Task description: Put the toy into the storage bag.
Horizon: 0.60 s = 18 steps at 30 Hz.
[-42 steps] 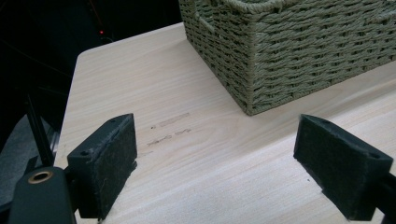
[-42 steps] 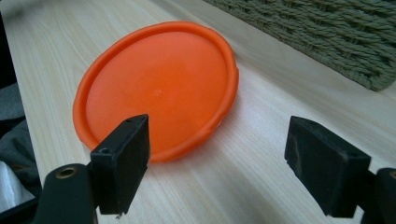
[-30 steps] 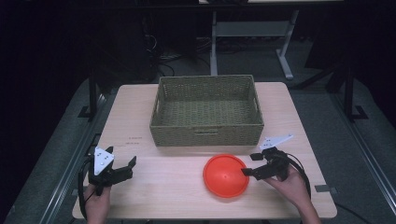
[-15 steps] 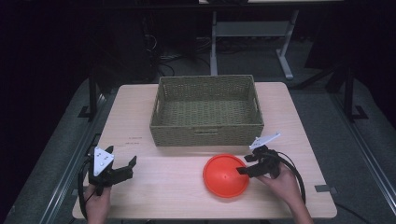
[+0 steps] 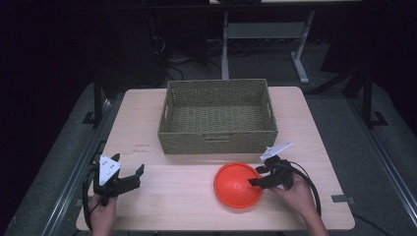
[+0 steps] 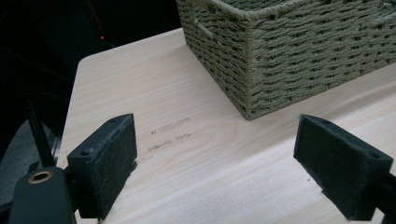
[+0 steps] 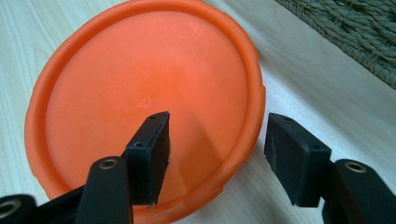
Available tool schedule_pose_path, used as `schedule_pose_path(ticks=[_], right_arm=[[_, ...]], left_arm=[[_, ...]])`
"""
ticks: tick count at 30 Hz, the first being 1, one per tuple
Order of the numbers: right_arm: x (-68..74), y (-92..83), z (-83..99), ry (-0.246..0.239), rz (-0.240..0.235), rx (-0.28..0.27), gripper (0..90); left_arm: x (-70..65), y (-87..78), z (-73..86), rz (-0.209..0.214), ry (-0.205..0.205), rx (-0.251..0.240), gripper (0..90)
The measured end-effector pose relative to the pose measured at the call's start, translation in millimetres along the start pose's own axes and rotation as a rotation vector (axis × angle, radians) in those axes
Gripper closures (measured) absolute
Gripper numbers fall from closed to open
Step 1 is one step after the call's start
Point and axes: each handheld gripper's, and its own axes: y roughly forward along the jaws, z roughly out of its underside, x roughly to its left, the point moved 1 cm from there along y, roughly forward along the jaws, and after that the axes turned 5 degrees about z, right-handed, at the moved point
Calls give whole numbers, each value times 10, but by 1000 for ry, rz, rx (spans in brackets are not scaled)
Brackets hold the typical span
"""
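The right hand [image 5: 297, 194] comes in from the bottom edge of the high view and holds the right gripper [image 5: 256, 176] low and nearly level, pointing toward nine o'clock. Its jaws have just been closing and now straddle the near rim of the orange plate [image 5: 237, 185]: in the right gripper view one pad hangs over the plate's inside, the other over bare wood outside the rim, and neither presses on the plastic, so the right gripper [image 7: 217, 154] is part-open with the rim between its jaws. The left hand [image 5: 102, 212] rests near the table's seven o'clock corner, with the left gripper [image 5: 132, 177] aimed toward two o'clock, jaws spread wide and holding nothing; in the left gripper view they stand above bare tabletop. The orange plate [image 7: 144, 98] is round, shallow, smooth plastic with a raised rim, lying flat and right side up at about five o'clock on the light wooden table [image 5: 187, 196]. At twelve o'clock from it, just apart, stands a woven green basket [image 5: 218, 118], rectangular, with handle slots in its walls. Its near wall is the closest thing beyond the plate.
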Motion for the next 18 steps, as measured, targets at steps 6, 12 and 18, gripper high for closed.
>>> schedule_pose_path(ticks=[6, 12, 18], right_arm=[[-8, 7, 17, 7, 0, -1, 423], [-32, 64, 34, 23, -11, 21, 488], [-71, 64, 40, 57, -14, 16, 575]], left_arm=[[3, 1, -2, 0, -3, -1, 128], [3, -14, -4, -2, -6, -11, 128], [-4, -9, -7, 0, -1, -9, 128]])
